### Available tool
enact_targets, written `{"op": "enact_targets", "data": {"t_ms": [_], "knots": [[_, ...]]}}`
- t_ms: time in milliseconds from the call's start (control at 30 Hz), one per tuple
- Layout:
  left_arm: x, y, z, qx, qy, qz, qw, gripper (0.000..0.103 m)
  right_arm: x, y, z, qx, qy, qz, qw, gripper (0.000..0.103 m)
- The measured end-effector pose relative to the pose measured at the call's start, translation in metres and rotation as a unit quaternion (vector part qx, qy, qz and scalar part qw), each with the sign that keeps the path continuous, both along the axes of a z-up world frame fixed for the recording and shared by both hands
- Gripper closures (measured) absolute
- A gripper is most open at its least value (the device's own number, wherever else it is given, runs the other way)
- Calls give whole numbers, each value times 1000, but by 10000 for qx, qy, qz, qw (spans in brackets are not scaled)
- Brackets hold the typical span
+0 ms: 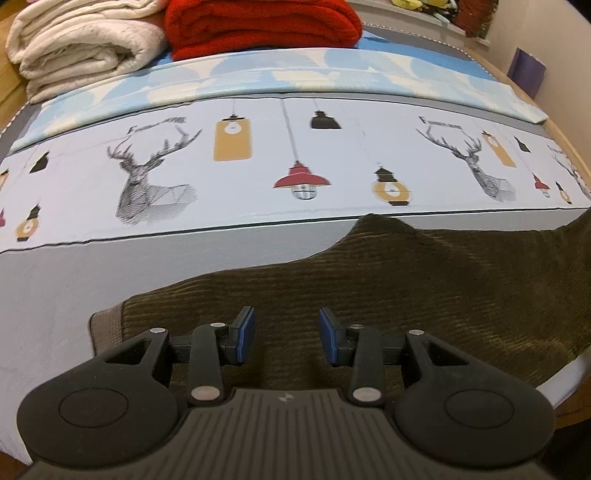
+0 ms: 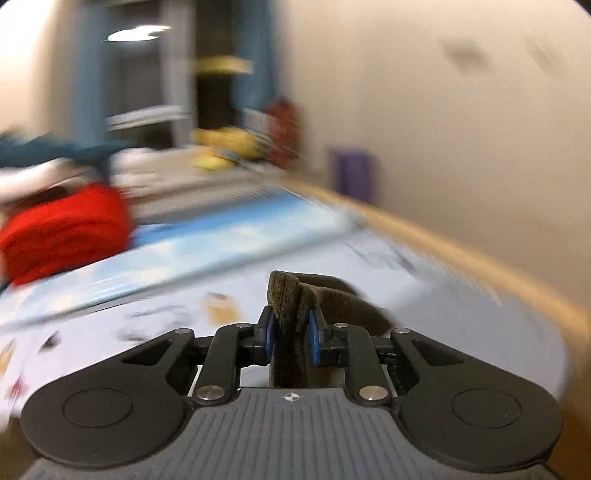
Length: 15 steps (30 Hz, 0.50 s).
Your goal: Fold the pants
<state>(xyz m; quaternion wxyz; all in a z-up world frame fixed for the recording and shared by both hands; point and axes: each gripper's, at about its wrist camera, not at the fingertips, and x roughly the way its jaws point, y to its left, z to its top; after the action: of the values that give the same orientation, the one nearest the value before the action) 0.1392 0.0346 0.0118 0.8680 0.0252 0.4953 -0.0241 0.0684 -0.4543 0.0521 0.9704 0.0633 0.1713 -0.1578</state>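
- The bed (image 1: 184,266), covered with a sheet printed with deer heads and lanterns, carries everything; folded blankets, one cream (image 1: 74,51) and one red (image 1: 258,26), sit at its far edge, well apart from the work.
- The pants (image 1: 424,280), dark olive-brown corduroy, lie spread along the near edge of the bed, running from under the left gripper off to the right of its view, with a raised peak in the cloth toward the far side.
- Progress, as I judge it: the folding looks barely started. Most of the garment lies in one flat layer, and no finished fold shows. One end seems to be picked up for the first fold-over; laying it down, squaring it and any further folds remain.
- The right gripper (image 2: 291,332) pinches a bunched thickness of the pants between its blue pads (image 2: 313,341), the cloth sticking up past the fingertips; the background is heavily blurred.
- The left gripper (image 1: 287,334) hangs over the near left end of the pants, its jaws partly spread with nothing between them; whether the fingertips touch the cloth I cannot tell.
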Motion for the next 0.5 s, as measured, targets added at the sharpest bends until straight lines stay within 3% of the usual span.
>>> {"op": "enact_targets", "data": {"t_ms": [100, 233, 333, 367, 433, 500], "knots": [[-5, 16, 1, -28, -4, 146, 9999, 61, -1, 95, 6, -802, -194, 1106, 9904, 83], [-10, 33, 2, -60, -1, 283, 9996, 61, -8, 206, -19, -1467, -17, 2676, 9523, 83], [-13, 41, 3, -89, 8, 352, 9993, 61, -4, 261, -56, -1633, 642, 3567, 9176, 83], [-13, 43, 3, -100, 16, 370, 9993, 61, -3, 277, -74, -1752, 1017, 3864, 8998, 83], [-15, 46, 4, -115, 23, 378, 9992, 61, -3, 297, -99, -1977, 1581, 4121, 8753, 83], [-16, 48, 5, -119, 26, 365, 9993, 61, -1, 304, -116, -2121, 1937, 4235, 8592, 83]]}}
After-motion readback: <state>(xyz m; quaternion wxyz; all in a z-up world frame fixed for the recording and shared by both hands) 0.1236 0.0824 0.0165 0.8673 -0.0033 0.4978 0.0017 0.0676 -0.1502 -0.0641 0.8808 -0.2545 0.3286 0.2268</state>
